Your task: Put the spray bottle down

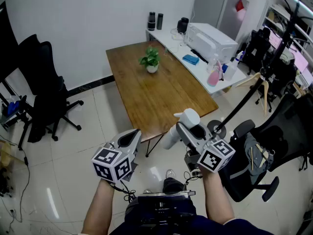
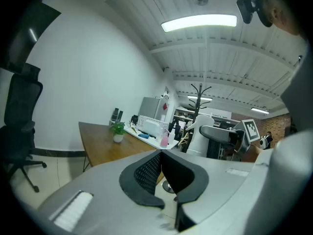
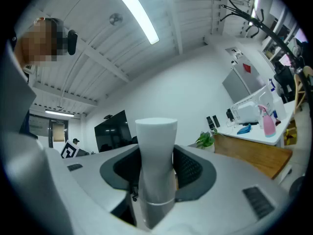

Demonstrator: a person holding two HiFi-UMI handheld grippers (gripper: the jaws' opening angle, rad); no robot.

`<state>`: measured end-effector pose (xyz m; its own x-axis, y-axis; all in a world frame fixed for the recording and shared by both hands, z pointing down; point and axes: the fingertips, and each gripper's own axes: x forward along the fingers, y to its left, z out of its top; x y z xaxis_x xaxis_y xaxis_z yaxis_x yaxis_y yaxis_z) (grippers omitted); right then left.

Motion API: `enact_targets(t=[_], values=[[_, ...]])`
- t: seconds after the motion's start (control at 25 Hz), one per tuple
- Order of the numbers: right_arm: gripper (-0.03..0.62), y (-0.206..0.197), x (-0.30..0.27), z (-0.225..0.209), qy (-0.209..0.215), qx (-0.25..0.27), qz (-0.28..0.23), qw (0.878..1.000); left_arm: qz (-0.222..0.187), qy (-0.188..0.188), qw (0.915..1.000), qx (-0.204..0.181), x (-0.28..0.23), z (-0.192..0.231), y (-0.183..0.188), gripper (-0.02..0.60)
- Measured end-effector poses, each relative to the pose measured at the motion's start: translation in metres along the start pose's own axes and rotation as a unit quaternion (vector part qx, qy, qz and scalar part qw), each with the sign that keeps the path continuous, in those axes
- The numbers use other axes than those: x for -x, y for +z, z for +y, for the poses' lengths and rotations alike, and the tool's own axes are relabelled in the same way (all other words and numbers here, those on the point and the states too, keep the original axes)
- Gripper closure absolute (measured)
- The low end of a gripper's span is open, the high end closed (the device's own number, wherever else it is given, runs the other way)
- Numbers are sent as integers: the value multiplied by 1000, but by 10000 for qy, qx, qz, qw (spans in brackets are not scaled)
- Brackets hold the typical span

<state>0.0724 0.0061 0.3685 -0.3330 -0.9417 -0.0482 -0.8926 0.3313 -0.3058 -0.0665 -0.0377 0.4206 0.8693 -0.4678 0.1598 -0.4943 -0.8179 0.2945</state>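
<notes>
A white spray bottle (image 1: 175,131) is held off the ground in front of the near end of the wooden table (image 1: 156,94). My right gripper (image 1: 191,131) is shut on it, and the dark pads press both sides of the bottle's (image 3: 155,160) body in the right gripper view. My left gripper (image 1: 131,138) hovers to the left of it at about the same height, apart from the bottle. Its jaws meet at the tip (image 2: 160,153) with nothing between them. The left gripper view shows the bottle (image 2: 196,133) off to the right.
A small potted plant (image 1: 150,60) stands on the wooden table. Behind it a white desk (image 1: 168,39) carries a printer (image 1: 211,40) and a pink spray bottle (image 1: 213,77). Black office chairs stand at the left (image 1: 45,94) and right (image 1: 249,163). A coat rack (image 1: 279,43) rises at the right.
</notes>
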Motion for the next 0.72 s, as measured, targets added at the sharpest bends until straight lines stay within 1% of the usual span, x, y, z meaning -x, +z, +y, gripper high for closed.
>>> enact_targets(t=[0.28,0.52,0.72], values=[[387,6,-24,-25,12,-10,-1,10000,28,41,10000,77,-29,20,4,575],[387,15,-51,-74,36,0,59,10000,104,122,9998,101,-77,33,11,575],[388,25,-88,-111,248,104,154,9995,94,335,9993,106,-117,52,26,575]])
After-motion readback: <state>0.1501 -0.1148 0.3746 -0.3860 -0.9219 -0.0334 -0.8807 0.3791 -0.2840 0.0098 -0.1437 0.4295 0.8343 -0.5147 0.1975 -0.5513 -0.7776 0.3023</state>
